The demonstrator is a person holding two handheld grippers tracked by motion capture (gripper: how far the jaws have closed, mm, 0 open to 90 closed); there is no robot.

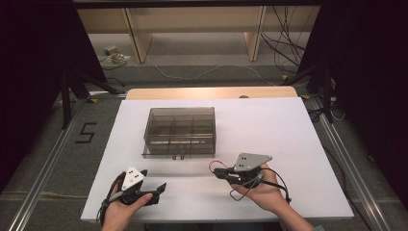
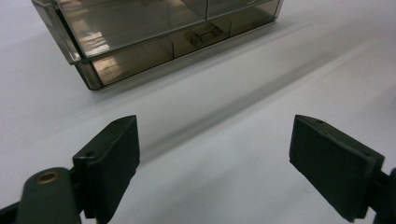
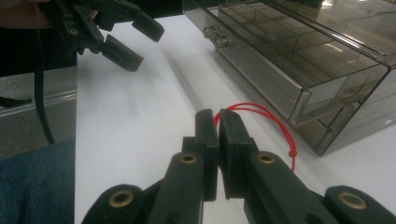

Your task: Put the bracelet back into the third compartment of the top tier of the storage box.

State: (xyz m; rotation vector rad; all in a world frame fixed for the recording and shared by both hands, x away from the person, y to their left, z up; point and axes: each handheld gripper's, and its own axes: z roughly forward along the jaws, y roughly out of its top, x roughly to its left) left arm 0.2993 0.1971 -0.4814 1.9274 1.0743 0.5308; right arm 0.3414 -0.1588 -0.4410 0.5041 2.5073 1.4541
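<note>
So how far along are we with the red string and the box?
Done: the right tool is shut on the red string. In hand: it rests beside the smoky compartment box, whose lid looks closed. Left: the left tool is open, holding nothing; the box is untouched.

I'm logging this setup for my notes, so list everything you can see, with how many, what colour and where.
Compartment box: one, smoky clear plastic, lid closed, middle of the table.
Red string: one thin loop, pinched in the right gripper's jaws, beside the box.
Table: one, white top with a wooden far edge.
Shelving: one pale wooden unit, on the floor beyond the table.
Cables: several, dark and white, on the floor behind the table.
Floor mark: one black figure, left of the table.
Left gripper: one, black, jaws wide open, near edge of the table.
Right gripper: one, black, jaws shut on the string.
Hands: two, each holding a gripper.
</note>
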